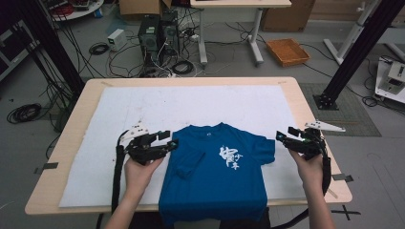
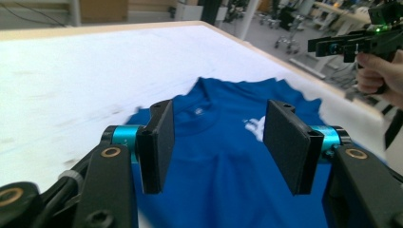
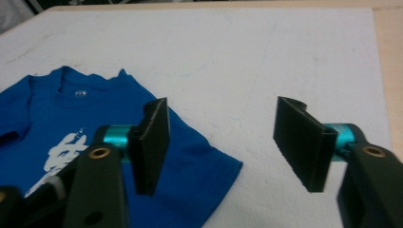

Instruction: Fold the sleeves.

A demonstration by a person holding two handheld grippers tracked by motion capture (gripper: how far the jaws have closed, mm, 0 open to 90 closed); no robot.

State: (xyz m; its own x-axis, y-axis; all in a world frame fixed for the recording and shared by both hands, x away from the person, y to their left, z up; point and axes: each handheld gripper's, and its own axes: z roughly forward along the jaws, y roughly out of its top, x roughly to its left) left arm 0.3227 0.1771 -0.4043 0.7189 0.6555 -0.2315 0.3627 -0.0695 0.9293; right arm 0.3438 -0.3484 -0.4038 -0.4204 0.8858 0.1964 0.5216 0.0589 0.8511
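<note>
The short-sleeved cotton T-shirt [image 1: 215,176] was deep blue with a white brush-stroke print on its chest. It lay on a white sheet [image 1: 143,102] over the pale wooden tabletop [image 1: 76,109]. The gripper fingers [image 2: 159,142] were black with turquoise collars.

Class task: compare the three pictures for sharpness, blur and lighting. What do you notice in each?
High view: even light, soft shadows, blue T-shirt fairly sharp. Left gripper view: fingers crisp, shirt and white cloth smeared with blur, background out of focus. Right gripper view: dimmer, fingers slightly soft, shirt print readable.
</note>
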